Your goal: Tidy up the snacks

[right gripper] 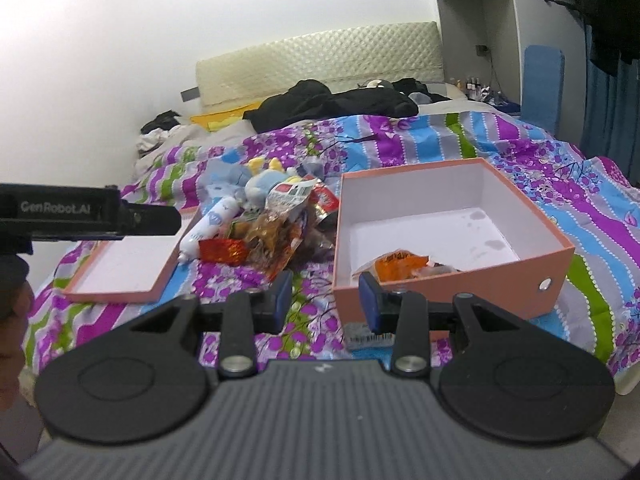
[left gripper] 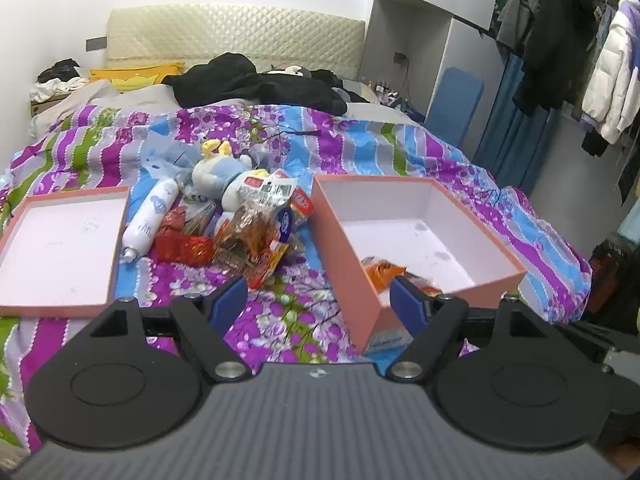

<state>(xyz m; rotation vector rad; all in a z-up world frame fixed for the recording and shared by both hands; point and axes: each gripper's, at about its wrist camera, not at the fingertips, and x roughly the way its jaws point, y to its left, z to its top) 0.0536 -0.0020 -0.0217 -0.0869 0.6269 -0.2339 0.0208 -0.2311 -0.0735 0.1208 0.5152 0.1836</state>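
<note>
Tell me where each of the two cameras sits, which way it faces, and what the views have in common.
Left wrist: rides on the left tongs, looking forward and down across the bed at the snack pile; only its own open, empty blue pads show.
Right wrist: rides on the right tongs, facing the same way from further right; its own narrower, empty pads show, with the left tool's black body at the left edge.
Shared: the pink box holding an orange packet, the box lid, the white bottle, the plush toy.

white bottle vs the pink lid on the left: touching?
Cannot tell. In the left wrist view the white bottle lies right along the lid's right edge with no clear gap, but contact isn't plain either.
</note>
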